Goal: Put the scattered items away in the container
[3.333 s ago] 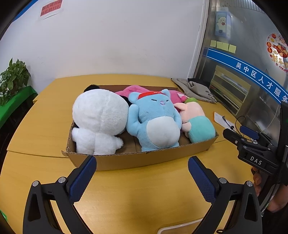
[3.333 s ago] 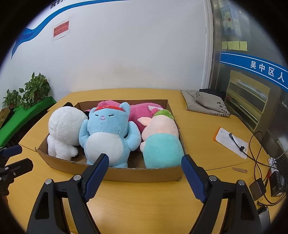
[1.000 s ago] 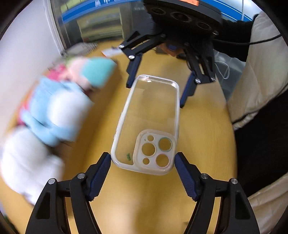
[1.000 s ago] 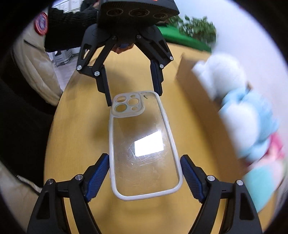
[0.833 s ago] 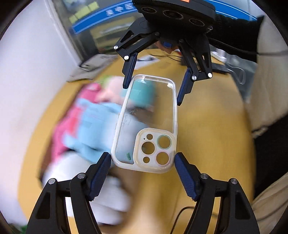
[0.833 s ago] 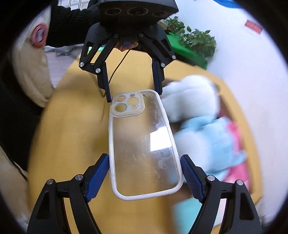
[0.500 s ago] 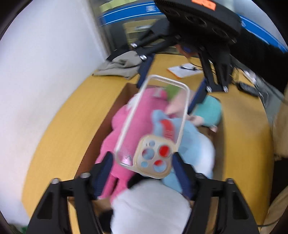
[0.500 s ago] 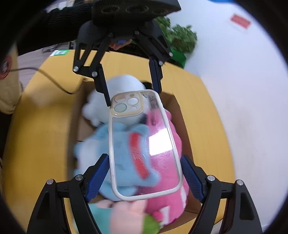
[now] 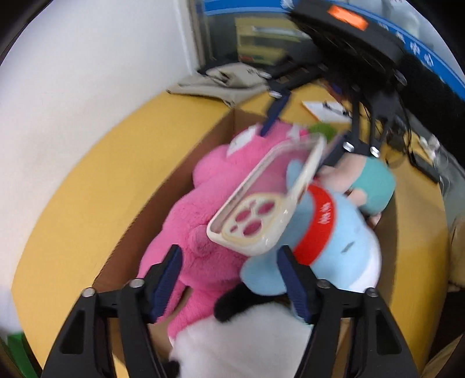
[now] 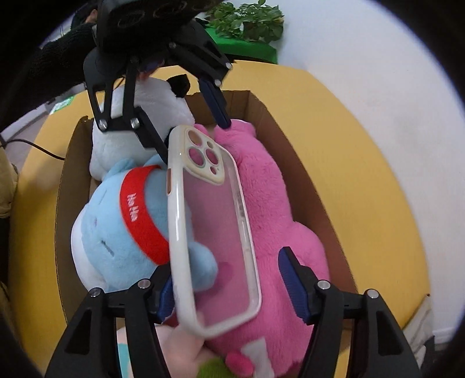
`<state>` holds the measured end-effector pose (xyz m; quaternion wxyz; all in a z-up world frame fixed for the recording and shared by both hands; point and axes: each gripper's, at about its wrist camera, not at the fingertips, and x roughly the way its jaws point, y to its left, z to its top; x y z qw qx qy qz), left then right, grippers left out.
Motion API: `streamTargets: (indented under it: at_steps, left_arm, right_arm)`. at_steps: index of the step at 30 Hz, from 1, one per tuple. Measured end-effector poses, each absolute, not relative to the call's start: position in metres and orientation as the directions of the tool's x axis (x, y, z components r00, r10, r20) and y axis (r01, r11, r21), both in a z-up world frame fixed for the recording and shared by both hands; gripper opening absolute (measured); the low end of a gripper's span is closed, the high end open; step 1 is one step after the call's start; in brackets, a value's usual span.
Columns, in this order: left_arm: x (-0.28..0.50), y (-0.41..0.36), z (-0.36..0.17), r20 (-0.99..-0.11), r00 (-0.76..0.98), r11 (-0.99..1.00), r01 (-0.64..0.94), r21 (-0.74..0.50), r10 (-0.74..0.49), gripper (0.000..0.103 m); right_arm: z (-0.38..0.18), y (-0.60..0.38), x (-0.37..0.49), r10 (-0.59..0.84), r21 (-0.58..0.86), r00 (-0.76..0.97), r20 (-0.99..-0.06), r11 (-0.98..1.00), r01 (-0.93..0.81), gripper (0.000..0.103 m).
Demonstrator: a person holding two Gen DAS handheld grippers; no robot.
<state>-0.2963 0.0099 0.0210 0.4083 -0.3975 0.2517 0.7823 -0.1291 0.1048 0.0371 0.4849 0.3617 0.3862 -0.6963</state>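
Note:
A clear phone case [image 9: 263, 200] [image 10: 212, 232] with a white rim tilts on edge over the plush toys in the cardboard box [image 9: 162, 186] [image 10: 293, 162]. It lies between the pink plush [image 9: 197, 232] [image 10: 276, 221] and the blue plush with a red headband [image 9: 334, 241] [image 10: 116, 224]. My left gripper [image 9: 229, 279] and right gripper [image 10: 229, 288] face each other from the box's two ends. Both stand open with their pads apart from the case. A white plush [image 9: 247, 346] [image 10: 151, 107] and a pink-and-teal plush [image 9: 369, 180] also lie in the box.
The box sits on a yellow wooden table [image 9: 75, 180] [image 10: 363, 162] against a white wall. A folded grey cloth [image 9: 221, 81] and papers [image 9: 325, 109] lie past the box. A green plant [image 10: 247, 20] stands at the other end. A black cable [image 10: 37, 148] crosses the table.
Both grippers carried the case from over the table to above the box, then opened. The case has tipped onto its side and dropped onto the plush toys.

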Motion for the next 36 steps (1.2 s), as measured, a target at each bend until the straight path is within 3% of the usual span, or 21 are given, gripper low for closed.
streamTargets:
  at_steps: [4, 6, 9, 14, 19, 28, 36]
  left_arm:
    - [-0.253, -0.008, 0.061, -0.755, -0.445, -0.609, -0.789, 0.077, 0.481, 0.097]
    - [-0.222, -0.018, 0.077, -0.716, -0.501, -0.665, -0.743, 0.068, 0.487, 0.103]
    - [-0.188, -0.023, 0.085, -0.686, -0.570, -0.768, -0.640, 0.026, 0.451, 0.103]
    - [-0.127, -0.014, 0.064, -0.649, -0.692, -0.923, -0.382, -0.042, 0.316, 0.103]
    - [-0.064, -0.006, 0.035, -0.632, -0.716, -0.951, -0.277, -0.135, 0.298, 0.103]
    - [-0.016, 0.000, 0.029, -0.605, -0.775, -0.983, -0.163, -0.087, 0.182, 0.103]
    - [-0.004, 0.001, 0.021, -0.609, -0.769, -0.981, -0.163, -0.108, 0.195, 0.103]
  right_arm:
    - [0.070, 0.124, -0.071, -0.468, -0.225, -0.339, -0.816, -0.282, 0.932, 0.079]
    - [0.088, 0.132, -0.034, -0.527, -0.237, -0.402, -0.749, -0.353, 0.905, 0.079]
    - [0.098, 0.148, 0.000, -0.510, -0.256, -0.587, -0.629, -0.577, 0.775, 0.079]
    - [0.088, 0.146, 0.055, -0.337, -0.060, -0.782, -0.524, -0.902, 0.428, 0.079]
    - [0.053, 0.140, 0.110, -0.235, 0.068, -0.787, -0.570, -0.968, 0.240, 0.079]
    - [0.029, 0.139, 0.154, -0.139, 0.044, -0.761, -0.633, -0.989, 0.144, 0.079]
    - [0.022, 0.141, 0.161, -0.106, 0.025, -0.762, -0.639, -0.993, 0.117, 0.079]
